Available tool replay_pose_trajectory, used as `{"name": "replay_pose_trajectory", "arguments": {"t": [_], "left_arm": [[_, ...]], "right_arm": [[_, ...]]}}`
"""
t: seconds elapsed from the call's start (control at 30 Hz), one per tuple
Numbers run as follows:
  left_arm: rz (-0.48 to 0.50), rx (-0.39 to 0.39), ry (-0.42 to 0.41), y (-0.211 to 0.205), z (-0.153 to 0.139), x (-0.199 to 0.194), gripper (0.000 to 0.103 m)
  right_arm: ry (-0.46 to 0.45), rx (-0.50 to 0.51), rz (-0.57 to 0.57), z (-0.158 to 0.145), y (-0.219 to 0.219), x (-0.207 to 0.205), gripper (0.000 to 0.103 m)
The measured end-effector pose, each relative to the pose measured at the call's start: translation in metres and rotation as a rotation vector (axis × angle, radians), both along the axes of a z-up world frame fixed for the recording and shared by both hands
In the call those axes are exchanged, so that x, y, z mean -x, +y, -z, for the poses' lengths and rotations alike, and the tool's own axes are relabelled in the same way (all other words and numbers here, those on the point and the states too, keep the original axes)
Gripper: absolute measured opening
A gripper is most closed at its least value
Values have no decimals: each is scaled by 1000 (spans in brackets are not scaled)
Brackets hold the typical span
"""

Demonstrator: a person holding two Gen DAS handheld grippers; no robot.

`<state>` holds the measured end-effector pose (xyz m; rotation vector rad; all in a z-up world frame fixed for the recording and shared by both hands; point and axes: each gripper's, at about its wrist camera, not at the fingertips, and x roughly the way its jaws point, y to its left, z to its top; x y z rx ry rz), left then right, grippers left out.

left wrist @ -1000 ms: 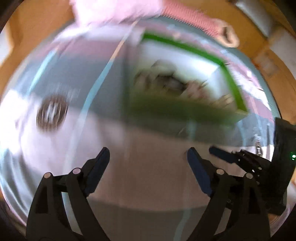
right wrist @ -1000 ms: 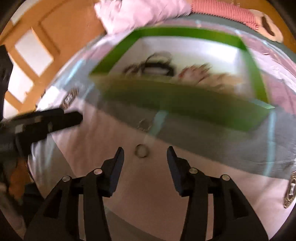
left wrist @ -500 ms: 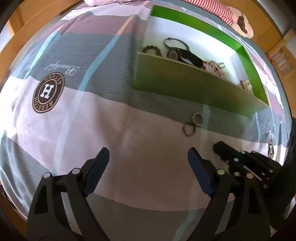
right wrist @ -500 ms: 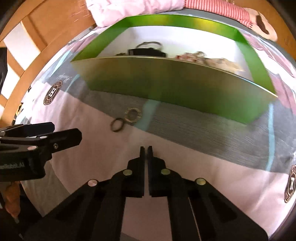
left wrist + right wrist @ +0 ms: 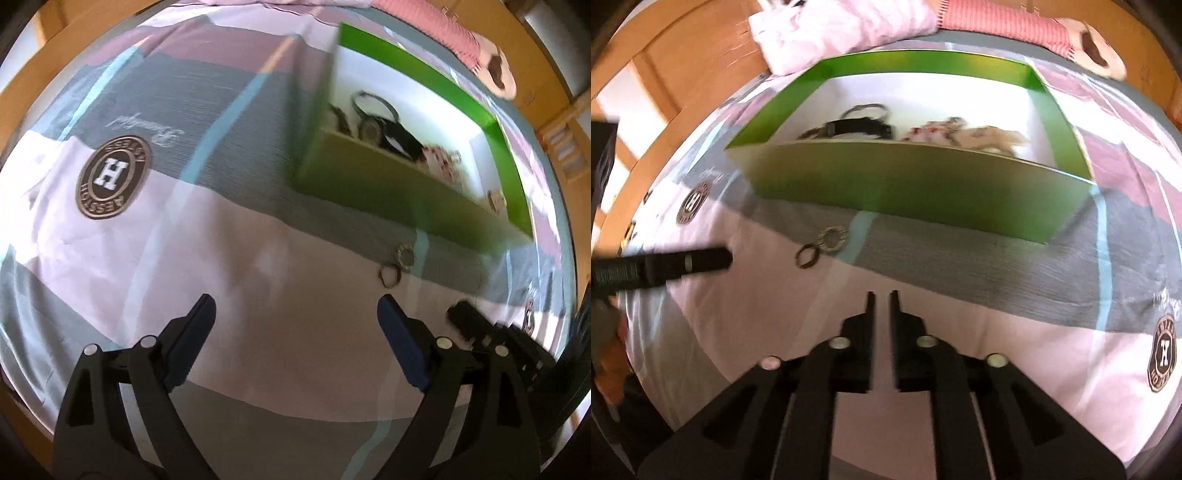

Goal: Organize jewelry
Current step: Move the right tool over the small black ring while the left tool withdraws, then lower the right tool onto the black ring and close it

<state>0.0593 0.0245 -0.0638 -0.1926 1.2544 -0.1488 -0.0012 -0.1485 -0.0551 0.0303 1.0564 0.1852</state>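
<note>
Jewelry fills the green box (image 5: 916, 192) on the bedspread (image 5: 997, 266): inside its white interior lie a black strap (image 5: 857, 127), a thin hoop (image 5: 866, 109) and a pale heap of red-speckled pieces (image 5: 960, 136), too blurred to sort out. Two rings sit outside, on the cloth just before the box's near wall: a pale, patterned ring (image 5: 833, 240) and a darker thin ring (image 5: 807, 256), touching or nearly so. Half a second ago the right gripper (image 5: 882, 295) was pressed shut; now its jaws are opening, a narrow slit between them with nothing in it, over bare cloth. The left gripper (image 5: 295, 314) stands wide as before, empty, the rings ahead of its right finger. The box now looks closer and blurrier in the left view.
</note>
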Motion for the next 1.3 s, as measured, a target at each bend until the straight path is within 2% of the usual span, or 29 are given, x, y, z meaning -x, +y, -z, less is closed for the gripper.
{"name": "replay_pose_trajectory", "arguments": {"t": [0.17, 0.33, 0.43, 0.5, 0.57, 0.77, 0.83, 0.87, 0.9, 1.03, 1.13, 1.23, 1.3], "left_arm": [[-26, 20, 19, 3, 2, -2, 91], [-10, 23, 16, 2, -1, -2, 91], [-14, 32, 16, 7, -4, -1, 92], [-26, 38, 14, 11, -6, -2, 92], [-37, 45, 10, 14, -8, -3, 92], [-54, 47, 17, 20, -7, -2, 93], [-55, 43, 20, 19, -6, -3, 93], [-53, 40, 21, 19, -6, -3, 93], [-50, 44, 23, 19, -6, -3, 93], [-31, 40, 19, 13, -6, -3, 93], [-3, 36, 1, 3, -6, -3, 93], [63, 28, -59, -19, -10, -4, 93], [108, 54, -92, -36, -11, -6, 93]], "right_arm": [[-18, 52, -69, 8, 28, -6, 26], [5, 79, -74, 17, 43, -22, 27], [1, 38, -59, 20, 41, -27, 30], [2, 6, -53, 19, 42, -31, 39], [0, 5, -50, 19, 46, -34, 42], [-31, 67, -86, 23, 69, -41, 41], [-45, 98, -100, 22, 73, -39, 32], [-45, 101, -110, 22, 74, -38, 21], [-42, 104, -120, 22, 73, -36, 20], [-2, 100, -133, 17, 55, -25, 20], [13, 111, -113, 7, 27, -6, 20], [20, 86, -45, -2, -11, 12, 20], [36, 35, 28, -2, -36, 17, 20]]}}
